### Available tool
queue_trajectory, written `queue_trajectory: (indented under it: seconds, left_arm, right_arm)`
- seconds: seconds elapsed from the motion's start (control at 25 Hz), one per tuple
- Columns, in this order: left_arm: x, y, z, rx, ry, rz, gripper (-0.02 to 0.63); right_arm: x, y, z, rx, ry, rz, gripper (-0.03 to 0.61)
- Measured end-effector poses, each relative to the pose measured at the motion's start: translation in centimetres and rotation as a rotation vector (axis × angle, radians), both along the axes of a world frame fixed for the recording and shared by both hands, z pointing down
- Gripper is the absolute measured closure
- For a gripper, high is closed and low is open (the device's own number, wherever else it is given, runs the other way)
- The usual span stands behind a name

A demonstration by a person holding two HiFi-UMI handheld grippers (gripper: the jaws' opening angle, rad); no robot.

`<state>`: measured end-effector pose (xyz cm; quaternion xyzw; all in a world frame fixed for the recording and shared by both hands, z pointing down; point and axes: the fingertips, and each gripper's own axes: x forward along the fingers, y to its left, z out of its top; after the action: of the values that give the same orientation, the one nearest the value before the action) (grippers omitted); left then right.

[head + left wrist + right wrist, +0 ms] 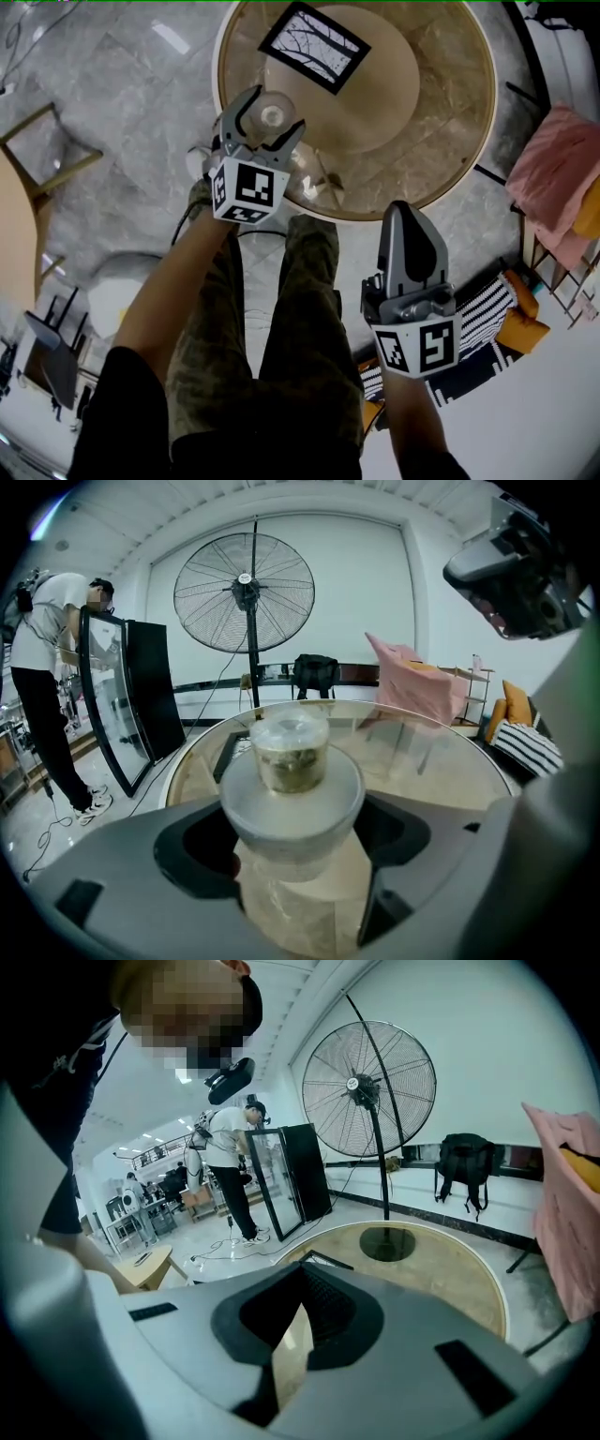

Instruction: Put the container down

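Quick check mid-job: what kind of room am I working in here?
Likely a big open lab or workshop hall, not a home: an industrial pedestal fan, workbenches with people at the back, and a round glass table.

A grey marble floor (122,84) spreads under a round glass-topped desk (459,141) with a tan base. A tall pedestal fan (244,592) stands before a white wall (366,602), with a black backpack (314,672) beside its pole. A black-framed glass panel (117,705) leans at the left. Pink cloth (553,178) lies heaped at the right.
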<state>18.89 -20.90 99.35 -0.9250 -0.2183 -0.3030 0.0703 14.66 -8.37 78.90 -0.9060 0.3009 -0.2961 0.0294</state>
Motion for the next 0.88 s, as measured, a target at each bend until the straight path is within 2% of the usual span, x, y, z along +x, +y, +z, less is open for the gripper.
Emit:
queue_trajectory:
  seconds: [0.16, 0.32, 0.48, 0.6, 0.76, 0.8, 0.88]
  left_arm:
    - [-0.7, -0.7, -1.3, -0.069, -0.026, -0.025, 0.244]
    - [-1.5, -1.6, -3.3, -0.091, -0.038, -0.034, 0.242]
    - [-2.7, -2.7, -8.0, -0.143, -0.046, -0.053, 0.242]
    - [-2.6, -3.1, -14.8, -0.2, 0.01, -0.048, 0.242]
    - [-1.5, -2.7, -27.9, -0.288, 0.194, -0.022, 0.244]
    - [-1.5, -2.5, -31.3, -0.323, 0.206, -0.035, 0.244]
    - [-1.8, -2.1, -37.8, -0.4, 0.182, -0.083, 0.249]
  right_arm:
    - [0.0, 0.4, -1.0, -0.006, 0.01, 0.024, 0.557]
    - [0.0, 0.9, -2.6, -0.009, 0.022, 0.065, 0.557]
    - [0.1, 1.3, -6.2, 0.017, 0.04, 0.105, 0.557]
    - [0.3, 2.0, -9.8, 0.003, 0.069, 0.121, 0.557]
    - [1.4, 3.6, -15.5, -0.019, 0.104, 0.167, 0.557]
    - [1.7, 4.2, -17.6, -0.019, 0.115, 0.178, 0.557]
    - [2.1, 5.1, -22.4, -0.012, 0.145, 0.19, 0.557]
